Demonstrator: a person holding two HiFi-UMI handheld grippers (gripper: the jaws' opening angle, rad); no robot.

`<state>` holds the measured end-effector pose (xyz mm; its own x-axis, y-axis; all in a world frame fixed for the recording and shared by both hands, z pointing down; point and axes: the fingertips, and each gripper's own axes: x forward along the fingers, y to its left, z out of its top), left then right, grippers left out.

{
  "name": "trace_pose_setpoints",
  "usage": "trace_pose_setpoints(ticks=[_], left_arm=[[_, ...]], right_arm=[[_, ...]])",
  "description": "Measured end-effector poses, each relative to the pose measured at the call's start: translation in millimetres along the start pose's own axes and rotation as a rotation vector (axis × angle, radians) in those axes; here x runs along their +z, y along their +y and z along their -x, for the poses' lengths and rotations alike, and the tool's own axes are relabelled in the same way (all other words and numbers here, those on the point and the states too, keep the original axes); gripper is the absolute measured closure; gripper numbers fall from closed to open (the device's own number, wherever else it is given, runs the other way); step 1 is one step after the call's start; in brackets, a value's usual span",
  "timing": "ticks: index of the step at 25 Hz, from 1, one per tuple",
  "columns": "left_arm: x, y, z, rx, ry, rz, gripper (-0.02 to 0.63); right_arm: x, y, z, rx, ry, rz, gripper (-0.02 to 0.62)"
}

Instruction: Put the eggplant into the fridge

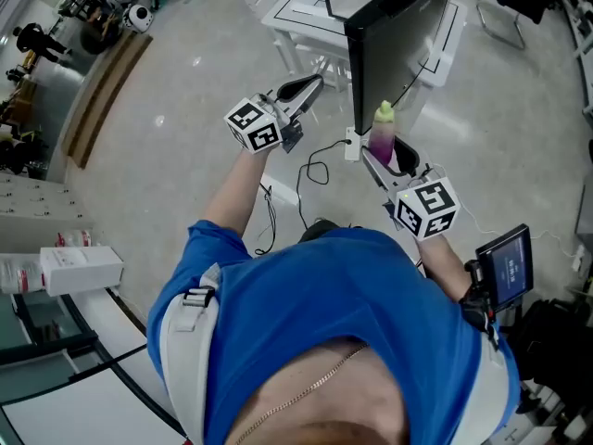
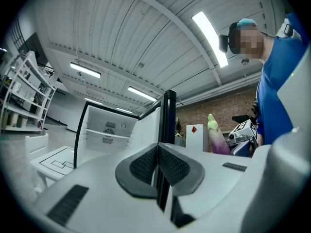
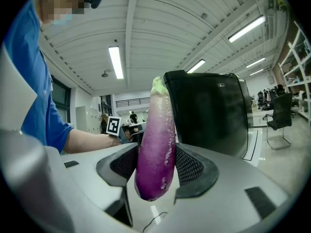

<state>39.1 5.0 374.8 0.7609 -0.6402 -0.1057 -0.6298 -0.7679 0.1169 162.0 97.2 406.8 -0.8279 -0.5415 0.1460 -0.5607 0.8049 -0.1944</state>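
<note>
Here the right gripper (image 3: 155,171) is clamped on the eggplant (image 3: 158,140), which stands upright between its pads with the green cap on top and the purple end hanging below. In the head view it sits at one o'clock from the person's chest, near the black fridge door (image 1: 398,49). The left gripper (image 2: 157,166), at eleven o'clock, has its jaws pressed together on nothing and faces the white fridge interior (image 2: 104,130).

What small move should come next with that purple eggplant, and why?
Probably swing the right gripper, shut on the eggplant, leftward round the black door toward the open white interior of the fridge. The right gripper view faces only the door's black outside; the left gripper view shows the opening on its other side.
</note>
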Motion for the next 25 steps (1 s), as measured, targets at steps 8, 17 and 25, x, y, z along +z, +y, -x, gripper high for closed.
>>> trace_pose_setpoints(ticks=[8,17,25], left_arm=[[-12,4,16,0.082,-0.031,0.073,0.597],[-4,0,50,0.076,-0.036,0.074,0.598],[-2,8,59,0.067,-0.046,0.083,0.598]], right_arm=[[-1,11,-20,0.029,0.006,0.000,0.359],[0,46,-31,0.023,0.002,0.009,0.359],[0,52,-45,0.024,0.006,0.008,0.359]])
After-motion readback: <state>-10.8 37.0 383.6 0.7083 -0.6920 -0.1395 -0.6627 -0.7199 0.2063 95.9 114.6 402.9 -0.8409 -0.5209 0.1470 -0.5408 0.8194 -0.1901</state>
